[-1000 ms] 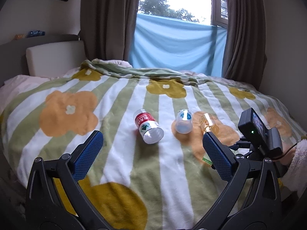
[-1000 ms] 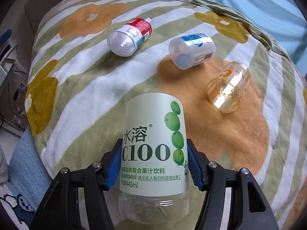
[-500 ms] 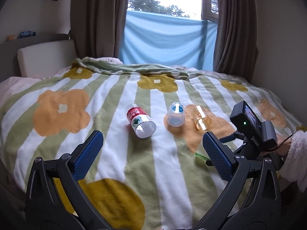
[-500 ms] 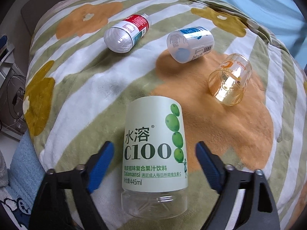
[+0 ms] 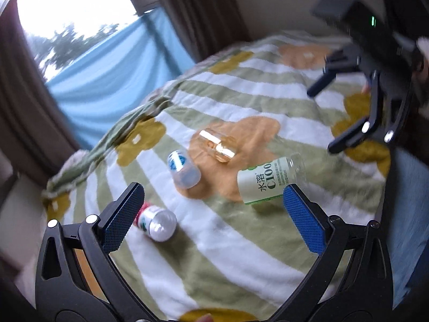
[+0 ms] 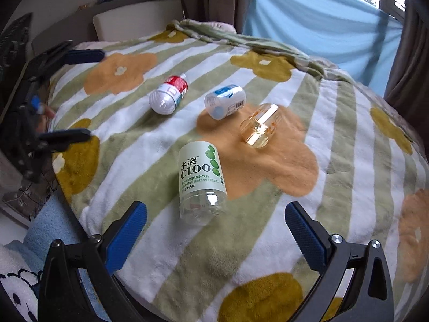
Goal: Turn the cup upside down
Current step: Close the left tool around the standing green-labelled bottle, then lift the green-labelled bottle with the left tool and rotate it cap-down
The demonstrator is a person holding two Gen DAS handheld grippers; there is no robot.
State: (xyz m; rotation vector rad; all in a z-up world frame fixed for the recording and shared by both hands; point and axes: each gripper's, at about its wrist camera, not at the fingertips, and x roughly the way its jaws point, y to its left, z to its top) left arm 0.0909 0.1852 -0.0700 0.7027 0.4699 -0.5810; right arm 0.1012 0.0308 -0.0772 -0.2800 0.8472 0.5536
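Several cut bottle cups lie on their sides on the flowered blanket (image 6: 268, 214). The green-label C100 cup (image 6: 201, 179) lies nearest my right gripper (image 6: 215, 228), which is open and empty just behind it. It also shows in the left wrist view (image 5: 268, 182). An amber clear cup (image 6: 258, 124) (image 5: 218, 146), a blue-label cup (image 6: 225, 102) (image 5: 183, 170) and a red-label cup (image 6: 169, 98) (image 5: 156, 221) lie farther on. My left gripper (image 5: 211, 209) is open and empty above the blanket, and it shows at the left of the right wrist view (image 6: 67, 94).
The bed edge runs along the near side, with a light blue towel (image 6: 45, 238) below it. A headboard cushion (image 6: 134, 24), brown curtains (image 6: 407, 53) and a blue cloth over the window (image 6: 308, 18) stand behind the bed.
My right gripper opened, let go of the C100 cup and pulled back; the cup now lies on the blanket. My left gripper swung and tilted to a new angle over the bed.
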